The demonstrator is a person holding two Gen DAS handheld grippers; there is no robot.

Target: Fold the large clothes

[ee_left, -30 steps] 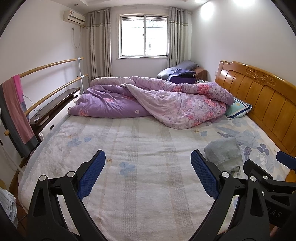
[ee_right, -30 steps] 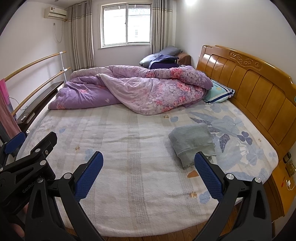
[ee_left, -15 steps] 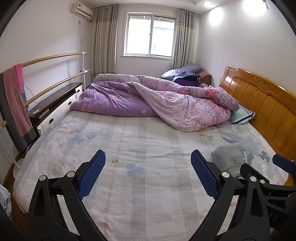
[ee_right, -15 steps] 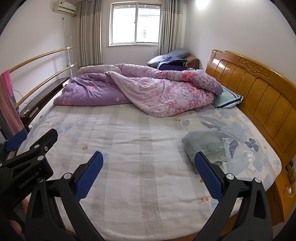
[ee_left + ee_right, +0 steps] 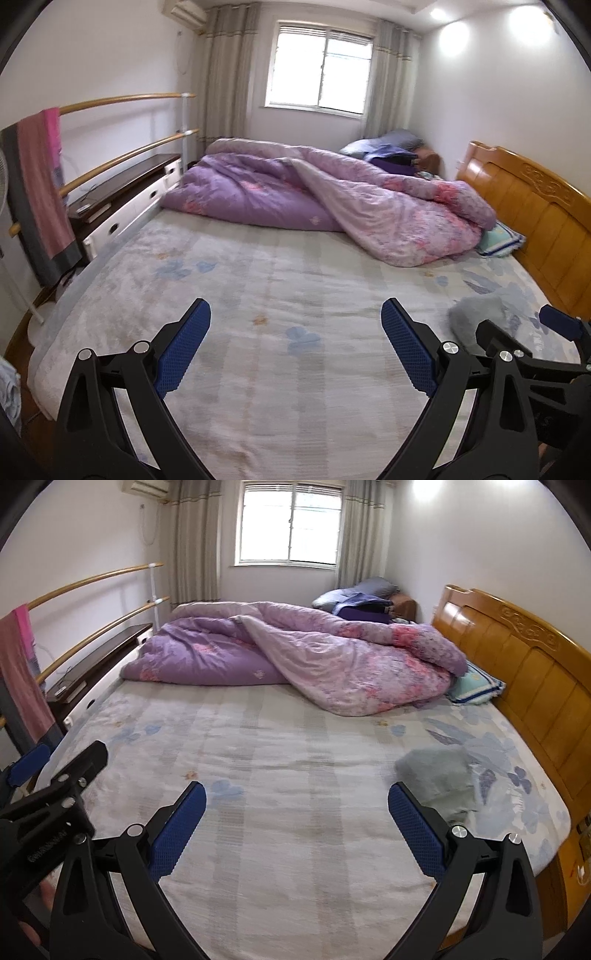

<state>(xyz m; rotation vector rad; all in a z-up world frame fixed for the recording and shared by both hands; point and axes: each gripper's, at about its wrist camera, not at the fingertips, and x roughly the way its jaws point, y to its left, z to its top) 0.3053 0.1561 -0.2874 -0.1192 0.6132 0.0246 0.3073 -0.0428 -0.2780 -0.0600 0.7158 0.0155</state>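
A folded grey-green garment (image 5: 439,779) lies on the bed's right side near the headboard; the left wrist view shows the same folded garment (image 5: 476,319) partly behind the other gripper. My left gripper (image 5: 295,332) hangs open above the pale bedsheet (image 5: 277,280), nothing between its blue pads. My right gripper (image 5: 297,812) is also open and empty, just left of the garment and clear of it. The left gripper's black frame (image 5: 44,805) shows at the right wrist view's left edge.
A crumpled purple floral duvet (image 5: 314,657) fills the far half of the bed. The wooden headboard (image 5: 524,664) runs along the right, with a pillow (image 5: 476,686) beside it. On the left are wooden rails (image 5: 125,162) with a pink towel (image 5: 44,184) and a low cabinet (image 5: 125,199).
Both views have tilted upward and pulled back, so the bed and garment sit lower in frame. Both grippers stay open and empty; the garment has not moved.
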